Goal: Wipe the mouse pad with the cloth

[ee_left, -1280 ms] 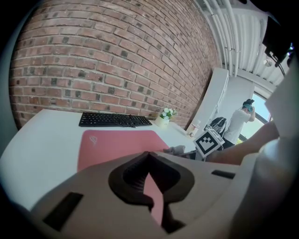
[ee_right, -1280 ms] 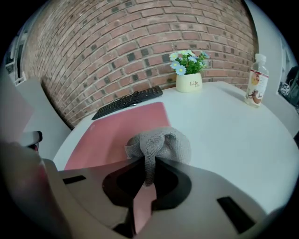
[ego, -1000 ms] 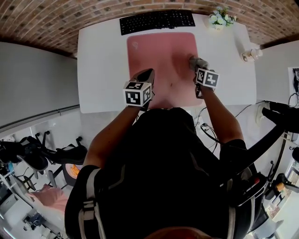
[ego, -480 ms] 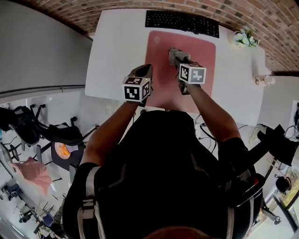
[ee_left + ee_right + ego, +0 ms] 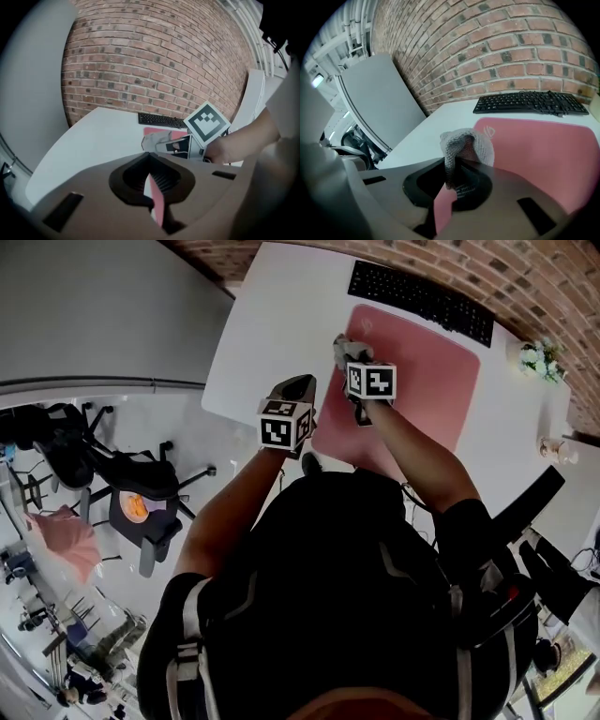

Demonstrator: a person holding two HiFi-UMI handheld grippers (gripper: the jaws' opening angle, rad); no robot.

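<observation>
My right gripper (image 5: 458, 164) has its jaws pinched on the grey cloth (image 5: 468, 140), which is bunched at their tips over the pink mouse pad (image 5: 534, 154). My left gripper (image 5: 150, 157) has its jaws closed and empty, above the pad's edge on the counter (image 5: 93, 136).

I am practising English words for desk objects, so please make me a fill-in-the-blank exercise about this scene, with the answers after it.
1. The right gripper has its jaws shut on a grey ___.
2. The mouse pad is ___ in colour.
3. Beyond the mouse pad lies a black ___.
4. The left gripper holds ___.

Answers: cloth; pink; keyboard; nothing.
</observation>
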